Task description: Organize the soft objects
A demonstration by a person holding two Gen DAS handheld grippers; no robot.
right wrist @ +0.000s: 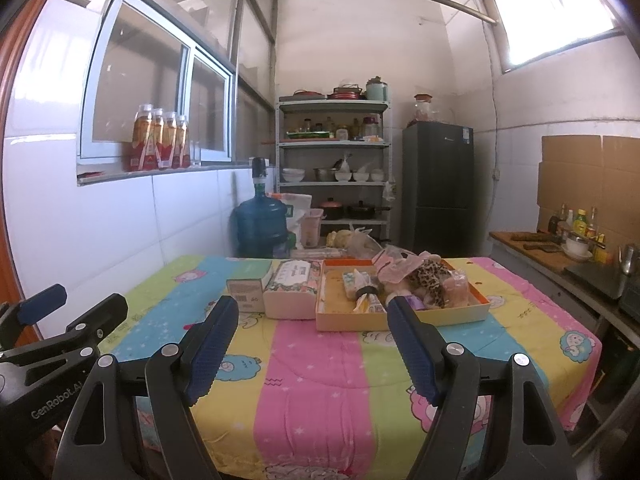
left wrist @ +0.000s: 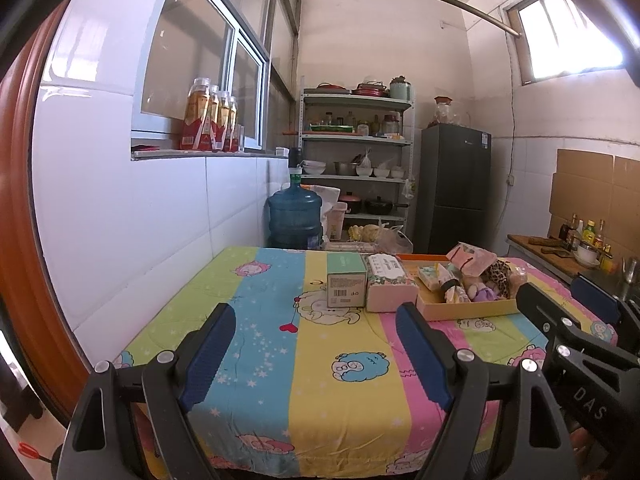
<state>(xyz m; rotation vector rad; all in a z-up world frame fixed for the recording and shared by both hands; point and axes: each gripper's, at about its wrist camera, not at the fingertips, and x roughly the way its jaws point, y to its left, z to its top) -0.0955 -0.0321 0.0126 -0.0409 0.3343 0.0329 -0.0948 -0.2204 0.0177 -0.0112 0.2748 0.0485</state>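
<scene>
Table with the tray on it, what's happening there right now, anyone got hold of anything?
Nothing is held yet. The left gripper and right gripper both hang open over the near part of the striped cartoon cloth, short of the items. At the far side sit a green box, a floral tissue pack and a shallow orange tray piled with soft things, including a leopard-print piece and pink packaging. Sorting seems not to have started.

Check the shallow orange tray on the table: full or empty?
Partly full. The orange tray holds a leopard-print soft item, packets and a purple-dressed toy at its right; the left floor is bare.
</scene>
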